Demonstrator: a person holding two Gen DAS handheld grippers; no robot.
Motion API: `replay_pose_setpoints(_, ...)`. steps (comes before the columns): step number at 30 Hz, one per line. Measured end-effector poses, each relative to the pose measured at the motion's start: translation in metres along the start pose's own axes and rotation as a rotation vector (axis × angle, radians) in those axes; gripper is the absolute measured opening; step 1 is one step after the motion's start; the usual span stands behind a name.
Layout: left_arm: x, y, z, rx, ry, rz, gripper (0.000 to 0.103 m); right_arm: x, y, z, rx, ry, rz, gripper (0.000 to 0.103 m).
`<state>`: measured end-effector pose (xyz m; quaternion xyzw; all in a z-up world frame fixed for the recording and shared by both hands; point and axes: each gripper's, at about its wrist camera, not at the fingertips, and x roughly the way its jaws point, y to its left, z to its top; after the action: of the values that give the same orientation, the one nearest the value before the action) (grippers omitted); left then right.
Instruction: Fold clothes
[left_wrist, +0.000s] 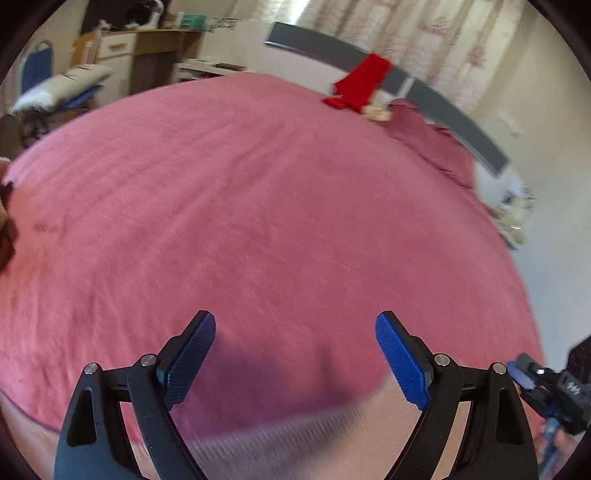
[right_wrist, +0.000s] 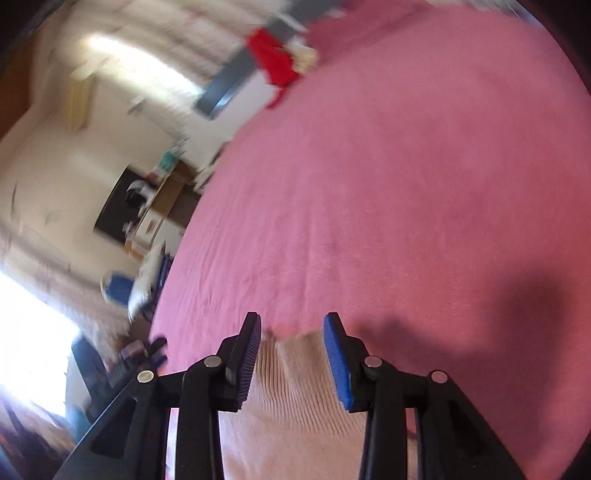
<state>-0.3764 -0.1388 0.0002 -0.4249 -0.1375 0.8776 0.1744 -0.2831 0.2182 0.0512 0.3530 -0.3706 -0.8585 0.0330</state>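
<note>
The pale ribbed garment (right_wrist: 295, 398) blurs at my lower edge, cut off, lying on the pink bedspread (right_wrist: 406, 184). My right gripper (right_wrist: 291, 354) sits half open astride its edge; whether the pads touch, I cannot tell. My left gripper (left_wrist: 295, 354) gapes wide, holding nothing.

The right wrist view is smeared by motion: the furniture (right_wrist: 155, 218) along the far wall and the bright window (right_wrist: 33, 332) are streaks with no detail. The pale ribbed garment (right_wrist: 295, 391) runs out past the near edge in both views, its outline blurred, so its kind cannot be told, nor whether the right gripper (right_wrist: 291, 325) touches it. A dark thing (left_wrist: 7, 225) at the left edge of the left wrist view is cut off. Small items beside the red cloth (left_wrist: 362, 83) are too small to identify.
</note>
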Motion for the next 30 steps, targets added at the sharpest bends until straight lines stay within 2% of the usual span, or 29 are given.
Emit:
replay_pose_setpoints(4,0.006,-0.039,-0.056,0.200,0.108,-0.134,0.089,0.017,0.037,-0.048,-0.232,0.173,0.057,0.037)
replay_pose_setpoints(5,0.011,-0.048,-0.065,0.244,0.126,-0.134,0.089,0.030,0.045,-0.060,-0.261,0.222,0.071,0.037)
replay_pose_setpoints(7,0.024,-0.064,-0.078,0.326,0.149,-0.113,0.089,0.052,0.050,-0.072,-0.266,0.265,0.066,0.037)
replay_pose_setpoints(10,0.048,-0.064,-0.073,0.354,0.132,0.010,0.089,0.079,0.039,-0.062,-0.196,0.258,0.006,0.036)
replay_pose_setpoints(11,0.056,-0.060,-0.071,0.352,0.121,0.067,0.089,0.084,0.032,-0.055,-0.165,0.244,-0.001,0.028)
replay_pose_setpoints(12,0.063,-0.055,-0.069,0.355,0.108,0.129,0.090,0.087,0.026,-0.048,-0.137,0.228,-0.011,0.025)
replay_pose_setpoints(15,0.071,-0.033,-0.052,0.324,0.086,0.200,0.092,0.086,0.018,-0.026,-0.092,0.140,-0.076,0.022)
replay_pose_setpoints(17,0.067,-0.018,-0.042,0.271,0.080,0.263,0.092,0.073,0.017,-0.011,-0.043,0.075,-0.115,0.028)
replay_pose_setpoints(19,0.046,-0.007,-0.045,0.230,0.055,0.255,0.091,0.046,0.020,-0.006,-0.001,0.011,-0.073,0.039)
replay_pose_setpoints(20,0.034,-0.004,-0.050,0.219,0.040,0.250,0.092,0.037,0.019,-0.009,0.010,0.001,-0.058,0.039)
replay_pose_setpoints(23,-0.009,-0.006,-0.080,0.229,0.024,0.163,0.092,-0.016,0.027,-0.051,0.039,0.010,0.031,0.040)
replay_pose_setpoints(24,-0.024,-0.009,-0.093,0.236,0.019,0.135,0.091,-0.033,0.028,-0.069,0.029,0.029,0.036,0.039)
replay_pose_setpoints(26,-0.055,-0.021,-0.128,0.264,0.015,0.083,0.092,-0.067,0.025,-0.108,-0.018,0.066,0.002,0.039)
replay_pose_setpoints(30,-0.094,-0.052,-0.194,0.371,0.035,0.015,0.092,-0.144,-0.001,-0.171,0.047,0.068,-0.082,0.039)
